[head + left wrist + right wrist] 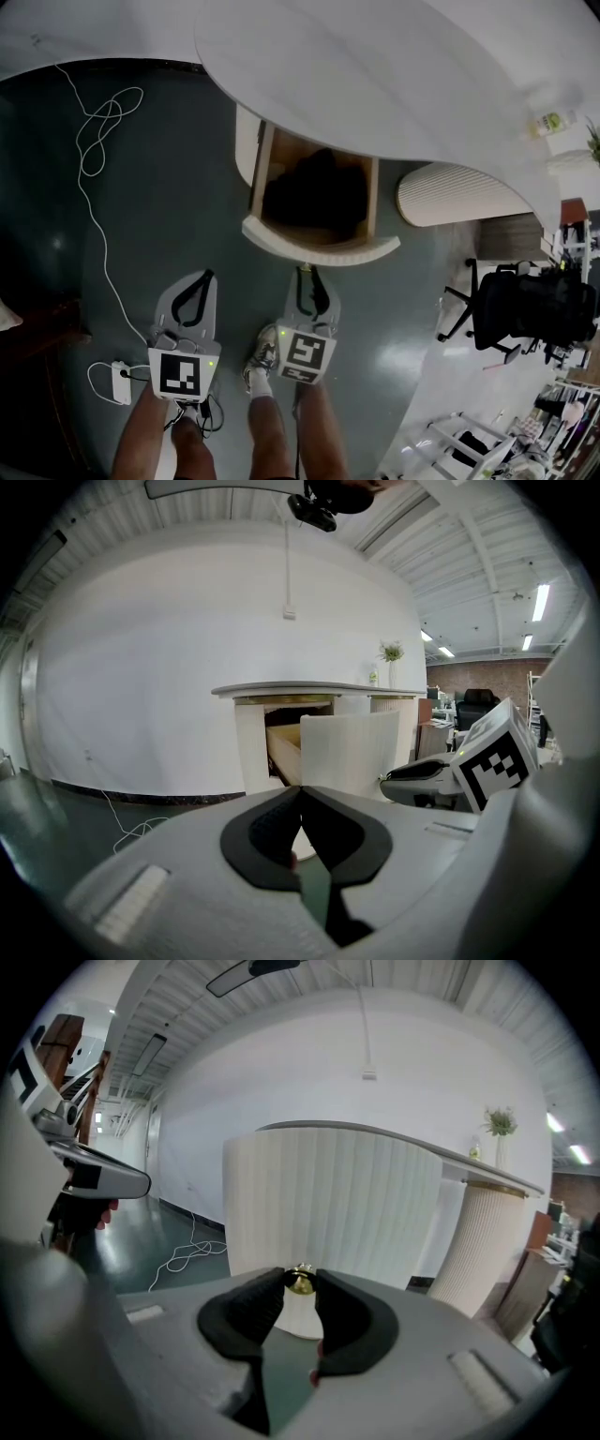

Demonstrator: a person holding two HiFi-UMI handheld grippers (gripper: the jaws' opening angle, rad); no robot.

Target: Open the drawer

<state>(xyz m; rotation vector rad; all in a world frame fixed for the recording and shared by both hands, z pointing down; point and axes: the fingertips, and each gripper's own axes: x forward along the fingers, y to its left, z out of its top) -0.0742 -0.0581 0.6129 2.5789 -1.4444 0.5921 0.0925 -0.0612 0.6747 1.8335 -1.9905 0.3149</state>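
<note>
The drawer (319,248) stands pulled out from under the white curved desk (394,75), its ribbed white front toward me and its dark inside showing. My right gripper (307,278) is at the middle of that front. In the right gripper view the right gripper (300,1280) is shut on the small gold knob (300,1282) of the drawer front (328,1204). My left gripper (202,279) hangs to the left of the drawer over the floor, touching nothing. In the left gripper view the left gripper (300,790) is shut and empty, with the drawer (347,752) ahead.
A white cable (98,141) trails over the dark floor to a power strip (120,382) at the left. A ribbed white pedestal (459,195) stands right of the drawer, a black office chair (525,314) farther right. The person's legs and shoe (261,361) are below the grippers.
</note>
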